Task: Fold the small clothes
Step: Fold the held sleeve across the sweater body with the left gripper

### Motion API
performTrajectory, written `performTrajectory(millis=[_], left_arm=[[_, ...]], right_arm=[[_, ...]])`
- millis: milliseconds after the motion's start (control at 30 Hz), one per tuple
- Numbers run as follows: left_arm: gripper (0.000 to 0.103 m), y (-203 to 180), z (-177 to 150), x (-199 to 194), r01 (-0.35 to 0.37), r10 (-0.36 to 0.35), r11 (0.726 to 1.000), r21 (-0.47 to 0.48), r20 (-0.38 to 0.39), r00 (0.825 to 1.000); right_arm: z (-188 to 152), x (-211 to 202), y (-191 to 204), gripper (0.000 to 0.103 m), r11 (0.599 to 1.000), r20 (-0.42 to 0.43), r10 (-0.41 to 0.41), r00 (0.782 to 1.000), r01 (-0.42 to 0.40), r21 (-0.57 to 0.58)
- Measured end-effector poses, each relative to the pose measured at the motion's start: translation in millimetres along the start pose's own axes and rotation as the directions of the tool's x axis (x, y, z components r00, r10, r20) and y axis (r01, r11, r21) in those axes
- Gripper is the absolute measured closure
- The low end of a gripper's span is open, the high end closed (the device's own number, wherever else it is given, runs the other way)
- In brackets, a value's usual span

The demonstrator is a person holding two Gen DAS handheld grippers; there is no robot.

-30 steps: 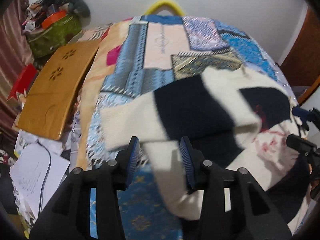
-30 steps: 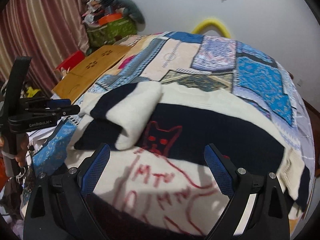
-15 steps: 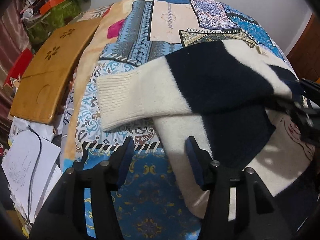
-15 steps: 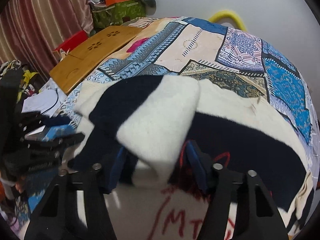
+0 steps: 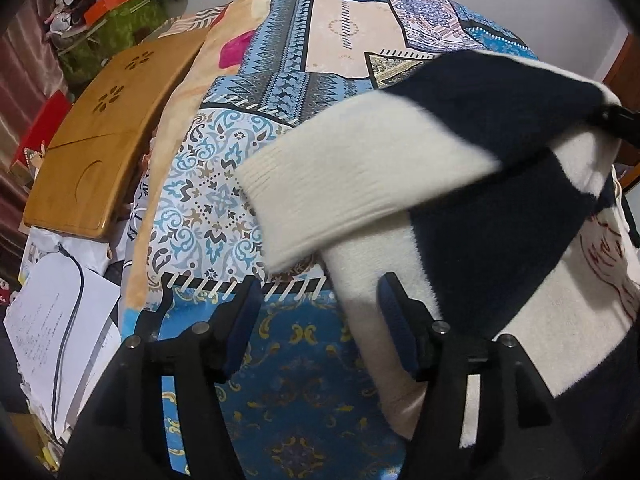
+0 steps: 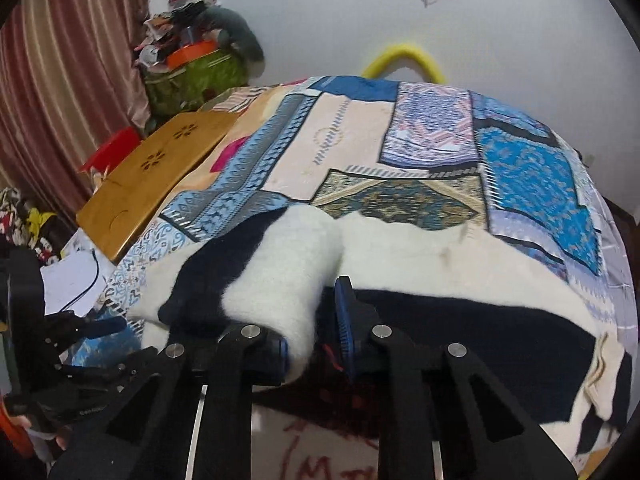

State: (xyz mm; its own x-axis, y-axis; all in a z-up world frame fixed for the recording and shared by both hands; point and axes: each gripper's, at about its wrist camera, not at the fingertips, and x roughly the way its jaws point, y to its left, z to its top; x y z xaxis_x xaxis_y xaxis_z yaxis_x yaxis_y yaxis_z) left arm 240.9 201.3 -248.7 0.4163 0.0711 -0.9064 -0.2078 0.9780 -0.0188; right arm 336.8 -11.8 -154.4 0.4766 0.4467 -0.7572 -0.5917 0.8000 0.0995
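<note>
A cream and navy sweater (image 6: 460, 280) with red stitched lettering lies on a patchwork bed cover (image 6: 360, 152). Its sleeve (image 5: 360, 184), cream at the cuff and navy above, is lifted across the sweater body (image 5: 500, 240). My right gripper (image 6: 312, 336) is shut on the sleeve (image 6: 276, 280) near its fold; its dark tip shows at the right edge of the left wrist view (image 5: 620, 120). My left gripper (image 5: 316, 324) is open and empty, low at the bed's near edge beside the sweater's hem.
A wooden lap table (image 5: 104, 148) leans at the bed's left side. Papers with a cable (image 5: 52, 328) lie on the floor below it. A green bag with clutter (image 6: 192, 72) stands in the far corner by the curtain (image 6: 60, 80).
My right gripper has closed on the sleeve and lifted it across the sweater body. My left gripper stays open and has held its place at the bed's near edge.
</note>
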Motion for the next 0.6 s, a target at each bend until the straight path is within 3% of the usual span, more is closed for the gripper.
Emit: performTrajectory(millis=[133,400,433,500,600], left_arm=[[0.037,1,0,1,-0.009,0.009,1.0,-0.002,-0.002,1.0],[0.033,1,-1,2,-0.031,0.031,1.0,0.001,-0.004,1.0],[0.033,1,-1,2,-0.037,0.037,0.999,0.002,-0.005,0.999],[0.033,0,-1,2,-0.044,0.044,0.999,0.006,-0.004,0.999],[0.033,0,0,0,-0.044,0.044,0.999,0.011,-0.002,0.999]], right_arm=[[-8,-11,-13,0.085,1.0,-0.002,-0.024,1.0,0.024,0.016],[-35,-34,-70,0.086,0.987,-0.038,-0.031,0.999,0.037,0.157],[-39,-37,-77,0.092,0.985,-0.038,-0.06,0.997,0.065,0.161],[-45,-46,-94,0.093,0.974,-0.029,-0.136,0.99,0.139,0.177],[-52,-51,-125,0.093,0.968,-0.082,-0.07,0.994,0.088,0.235]])
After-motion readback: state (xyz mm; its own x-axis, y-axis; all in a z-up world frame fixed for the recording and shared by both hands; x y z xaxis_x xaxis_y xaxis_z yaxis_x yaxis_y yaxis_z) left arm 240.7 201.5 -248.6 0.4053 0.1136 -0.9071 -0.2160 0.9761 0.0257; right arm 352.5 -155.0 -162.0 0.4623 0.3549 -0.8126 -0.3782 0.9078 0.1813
